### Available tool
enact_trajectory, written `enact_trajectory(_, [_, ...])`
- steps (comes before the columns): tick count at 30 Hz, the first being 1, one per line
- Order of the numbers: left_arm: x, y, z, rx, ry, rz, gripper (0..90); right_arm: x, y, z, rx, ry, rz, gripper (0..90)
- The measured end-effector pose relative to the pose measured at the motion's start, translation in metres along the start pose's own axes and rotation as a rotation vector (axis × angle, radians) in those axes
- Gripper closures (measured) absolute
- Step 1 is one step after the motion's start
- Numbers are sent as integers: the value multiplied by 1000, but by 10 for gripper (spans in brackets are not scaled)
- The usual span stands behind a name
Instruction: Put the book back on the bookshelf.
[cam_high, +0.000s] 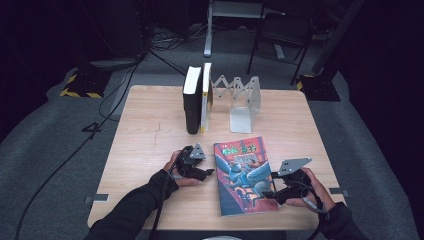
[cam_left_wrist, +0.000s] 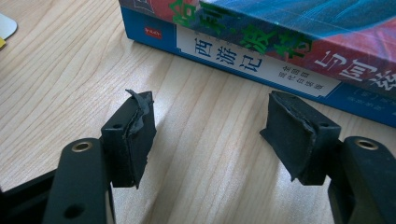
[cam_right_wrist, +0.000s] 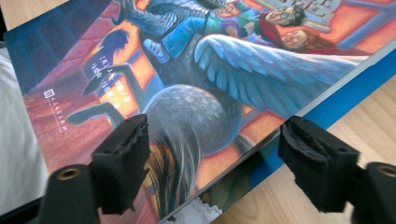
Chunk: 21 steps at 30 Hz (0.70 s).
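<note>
Left gripper view: book (cam_left_wrist: 261, 42) spine reads 西游记 | left gripper (cam_left_wrist: 210, 126) agape, empty | right gripper (cam_right_wrist: 215, 154) agape, straddling book's edge

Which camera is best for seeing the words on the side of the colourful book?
The left gripper view: the book's spine faces it, printing sharp. The high view shows the book from above, the right gripper view its picture cover.
</note>
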<state>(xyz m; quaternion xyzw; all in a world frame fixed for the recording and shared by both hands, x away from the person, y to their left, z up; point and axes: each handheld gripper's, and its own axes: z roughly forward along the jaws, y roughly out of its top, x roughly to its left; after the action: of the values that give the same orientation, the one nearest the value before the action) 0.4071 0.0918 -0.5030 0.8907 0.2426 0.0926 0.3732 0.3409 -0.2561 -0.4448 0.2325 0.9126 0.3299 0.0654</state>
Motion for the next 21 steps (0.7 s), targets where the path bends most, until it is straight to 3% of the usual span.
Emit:
enact_trajectory(3, [0, 3, 2, 4, 12, -6, 303, 1, 0, -3, -24, -24, -14, 331])
enact_trajectory(7, [3, 6, 5, -1, 20, -19, 292, 0, -1, -5, -52, -21, -16, 378])
enact_trajectory(11, [7, 9, 7, -22, -6, -46, 327, -1, -2, -7, -102, -20, -34, 419])
enact_trajectory(14, [6, 12, 10, -21, 1, -24, 346, -5, 1, -6, -129, 9, -31, 420])
enact_trajectory(18, [9, 12, 10, -24, -4, -41, 353, -12, 7, 3, -132, 48, -18, 417])
enact_trajectory(21, [12, 13, 11, -23, -6, -49, 352, -18, 13, 11, -137, 78, -2, 488])
